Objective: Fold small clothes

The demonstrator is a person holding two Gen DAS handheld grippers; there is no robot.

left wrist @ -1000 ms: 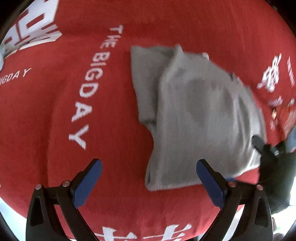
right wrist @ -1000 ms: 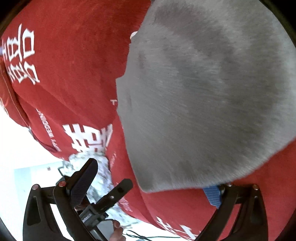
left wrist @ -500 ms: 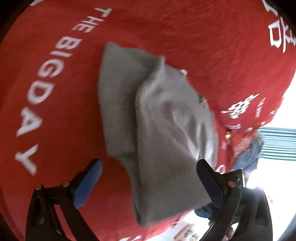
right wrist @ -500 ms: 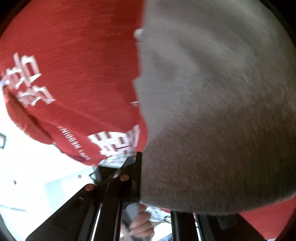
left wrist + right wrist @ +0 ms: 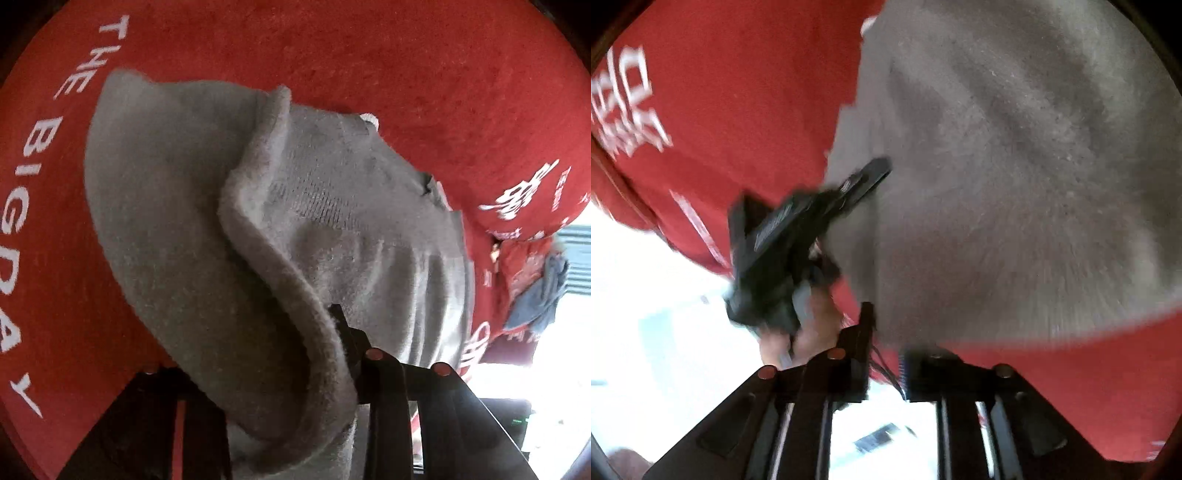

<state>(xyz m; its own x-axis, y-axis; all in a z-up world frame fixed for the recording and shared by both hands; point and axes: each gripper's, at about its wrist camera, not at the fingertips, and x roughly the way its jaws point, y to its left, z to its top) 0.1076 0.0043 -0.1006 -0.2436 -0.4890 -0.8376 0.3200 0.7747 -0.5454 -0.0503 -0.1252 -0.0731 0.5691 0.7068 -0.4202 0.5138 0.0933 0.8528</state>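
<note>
A grey knit garment [image 5: 192,206], folded over itself with a thick rolled hem [image 5: 266,258], lies on the red tablecloth [image 5: 369,55]. My left gripper [image 5: 258,350] is closing its jaws on the near edge. The cloth is bunched between them and hides the left finger; the right finger [image 5: 341,325] presses on it. In the right wrist view the garment [image 5: 1015,166] fills the upper right. My right gripper [image 5: 886,332] pinches its lower left corner, with narrow jaws that are opening. The left gripper [image 5: 812,221], held by a hand [image 5: 809,325], also shows there at the garment's left edge.
The red tablecloth carries white lettering [image 5: 40,147] and drops off at the table's edge [image 5: 517,236] on the right. A blue cloth [image 5: 539,295] lies past that edge. Bright floor [image 5: 665,332] shows below the table in the right wrist view.
My left gripper came in over the garment's near edge and its wide jaws closed around the cloth. My right gripper's jaws closed on the corner. The left gripper moved into the right wrist view.
</note>
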